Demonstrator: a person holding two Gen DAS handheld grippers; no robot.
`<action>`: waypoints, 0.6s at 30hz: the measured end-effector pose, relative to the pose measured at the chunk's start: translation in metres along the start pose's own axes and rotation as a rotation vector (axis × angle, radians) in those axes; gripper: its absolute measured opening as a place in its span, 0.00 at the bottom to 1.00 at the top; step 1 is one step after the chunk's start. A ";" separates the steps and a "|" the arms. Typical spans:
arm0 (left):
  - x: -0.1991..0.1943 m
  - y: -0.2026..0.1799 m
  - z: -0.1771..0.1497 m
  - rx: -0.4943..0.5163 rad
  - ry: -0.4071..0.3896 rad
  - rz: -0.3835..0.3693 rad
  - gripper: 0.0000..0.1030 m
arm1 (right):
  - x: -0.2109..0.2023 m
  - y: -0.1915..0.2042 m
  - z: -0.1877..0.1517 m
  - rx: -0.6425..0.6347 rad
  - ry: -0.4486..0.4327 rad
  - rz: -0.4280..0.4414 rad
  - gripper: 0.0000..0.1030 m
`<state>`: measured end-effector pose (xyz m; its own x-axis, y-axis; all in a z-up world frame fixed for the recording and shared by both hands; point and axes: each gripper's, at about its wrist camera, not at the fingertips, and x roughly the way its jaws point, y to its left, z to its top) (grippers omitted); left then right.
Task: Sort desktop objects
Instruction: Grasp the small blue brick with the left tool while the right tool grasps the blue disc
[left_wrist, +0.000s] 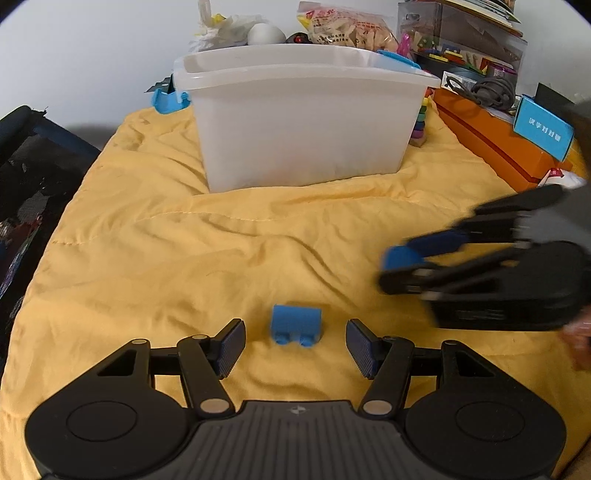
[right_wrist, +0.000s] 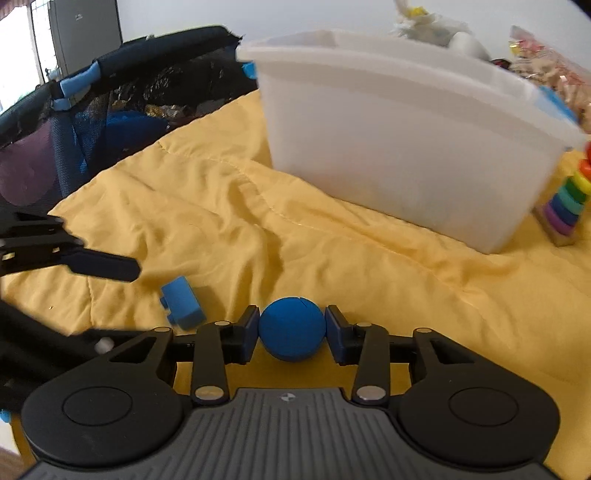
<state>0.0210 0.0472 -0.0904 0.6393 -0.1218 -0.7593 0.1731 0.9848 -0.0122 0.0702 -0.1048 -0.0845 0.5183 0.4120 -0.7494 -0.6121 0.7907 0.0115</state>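
Soft even daylight, fisheye-curved edges, some motion blur.

Under my left claw (left_wrist: 295, 345) I see wrinkled, matt yellow quilted cloth (left_wrist: 184, 258). Between its ribbed pads (left_wrist: 360, 349) lies a matt blue plastic block (left_wrist: 295, 325). Ahead stands a smooth, translucent white plastic bin (left_wrist: 299, 122).

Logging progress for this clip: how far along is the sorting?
Done: nothing that shows; the white bin hides its inside. In hand: the right gripper clamps a blue ball. Left: the blue block lies on the yellow cloth between the open left gripper pads.
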 end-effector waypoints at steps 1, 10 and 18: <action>0.003 -0.001 0.001 0.002 0.004 0.002 0.61 | -0.006 -0.005 -0.004 0.005 0.005 -0.017 0.41; 0.015 0.005 0.007 -0.044 0.021 -0.069 0.33 | -0.018 -0.032 -0.036 0.108 0.018 -0.063 0.42; -0.034 0.000 0.080 -0.009 -0.196 -0.039 0.33 | -0.032 -0.044 -0.014 0.130 -0.036 -0.076 0.41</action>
<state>0.0592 0.0416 -0.0123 0.7664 -0.1805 -0.6165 0.1940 0.9799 -0.0457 0.0722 -0.1595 -0.0699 0.5825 0.3630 -0.7273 -0.4889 0.8713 0.0433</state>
